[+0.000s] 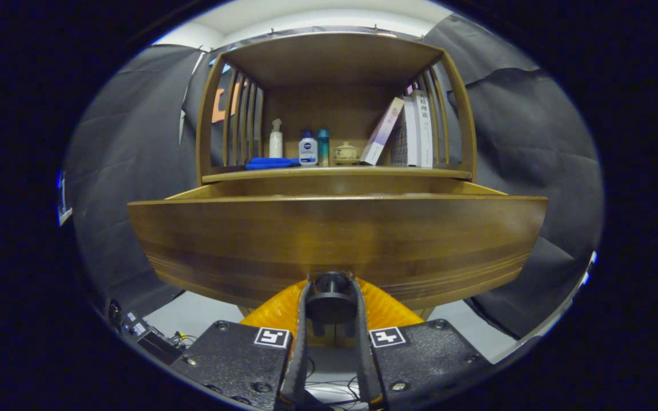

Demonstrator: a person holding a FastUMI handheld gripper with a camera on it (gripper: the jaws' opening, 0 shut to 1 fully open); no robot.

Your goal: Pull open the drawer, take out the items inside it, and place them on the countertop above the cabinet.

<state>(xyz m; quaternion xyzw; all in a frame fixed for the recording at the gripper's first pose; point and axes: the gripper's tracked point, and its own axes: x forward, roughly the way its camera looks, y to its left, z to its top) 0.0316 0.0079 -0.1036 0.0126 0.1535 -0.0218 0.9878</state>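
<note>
No wording legible. White book [423, 128] at the shelf's [334, 172] right end: characters unreadable. Gripper [332, 288], clamping the drawer knob [332, 305], bears two coded squares [272, 337].

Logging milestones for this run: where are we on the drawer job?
Done: the drawer stands pulled out from under the countertop. In hand: the gripper is shut on the drawer knob, a finger on each side. Left: the drawer's inside is hidden behind its front, so taking items out and setting them on the countertop is all to do.

Pulled-out drawer front [337, 240] blocks ahead of the tool [332, 302], clamped on its knob [330, 294].
</note>
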